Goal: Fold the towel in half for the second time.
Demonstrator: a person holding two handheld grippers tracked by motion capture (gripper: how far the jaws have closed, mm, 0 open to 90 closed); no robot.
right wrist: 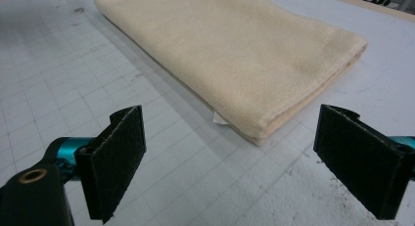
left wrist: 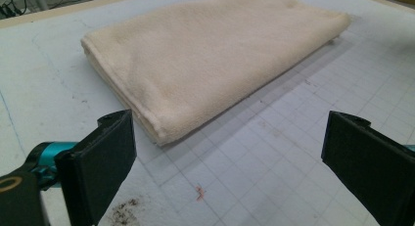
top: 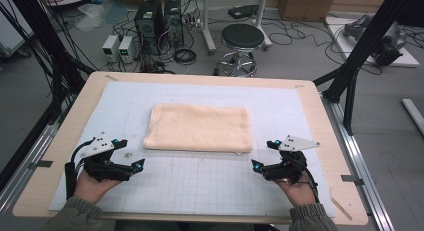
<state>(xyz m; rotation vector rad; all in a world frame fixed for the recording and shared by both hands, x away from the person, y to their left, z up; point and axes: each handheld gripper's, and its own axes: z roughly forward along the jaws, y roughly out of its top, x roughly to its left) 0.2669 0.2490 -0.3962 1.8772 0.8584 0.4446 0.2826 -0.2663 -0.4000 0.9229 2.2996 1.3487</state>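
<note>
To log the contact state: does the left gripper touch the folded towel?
Apart. In the left gripper view, bare mat shows between the open left gripper and the towel.

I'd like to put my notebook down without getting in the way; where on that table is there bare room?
The gridded mat is bare between the left tongs and right tongs, in front of the folded towel. There is also room behind the towel toward the far edge, and strips at either side of it. It is tight only at the towel's near corners, where the open tongs hover.

Even, soft overhead light; faint shadows, no glare, near jaws slightly blurred.
</note>
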